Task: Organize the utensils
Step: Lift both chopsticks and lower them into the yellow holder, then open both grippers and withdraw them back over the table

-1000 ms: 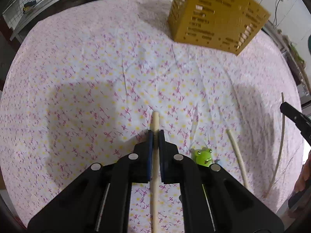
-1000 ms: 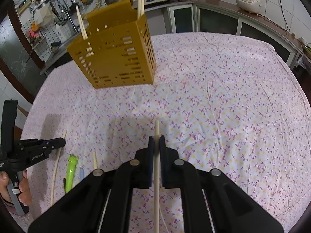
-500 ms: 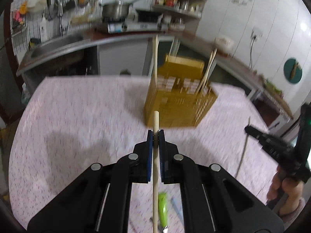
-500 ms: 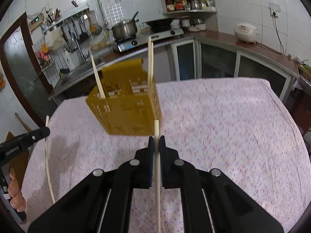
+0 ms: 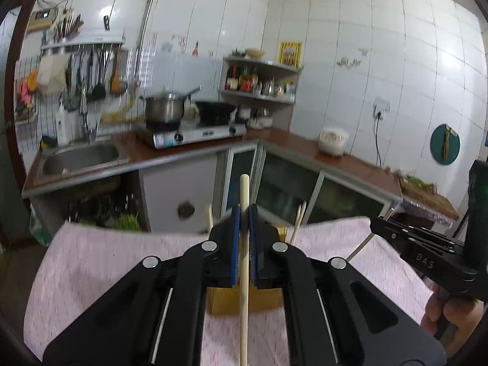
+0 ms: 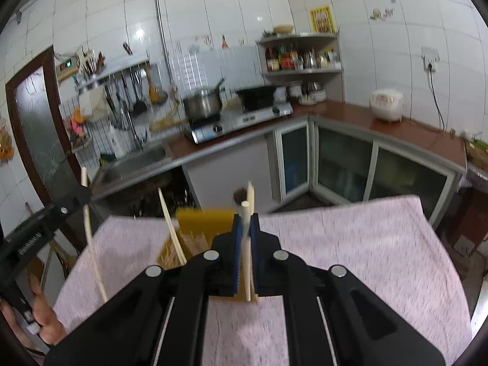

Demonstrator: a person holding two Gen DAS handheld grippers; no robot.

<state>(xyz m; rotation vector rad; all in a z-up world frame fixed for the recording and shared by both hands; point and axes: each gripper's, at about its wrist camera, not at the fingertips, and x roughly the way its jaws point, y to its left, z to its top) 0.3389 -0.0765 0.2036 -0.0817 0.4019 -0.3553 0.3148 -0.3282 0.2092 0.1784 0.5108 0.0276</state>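
Chopsticks: two in hand, one per gripper, both being carried above the table toward the holder (image 6: 195,228).
Left gripper (image 5: 244,244): fingers clamping a chopstick (image 5: 244,262) partway along, tip sticking up past the pads.
Right gripper (image 6: 245,256): fingers clamping a second chopstick (image 6: 245,244), likewise upright.
Holder: yellow, slotted, standing on the cloth (image 6: 366,259) just ahead of both grippers; partly hidden behind the jaws.
Count: sticks already standing in the holder, at least two, blurred; exact number unclear.
Handling: likely light, stiff, smooth wood; thin round shaft could be rolling or pivoting between flat pads. Mid-shaft hold looks best, keeping the lower end free for dropping into a slot.
Risk: stick swinging off vertical.
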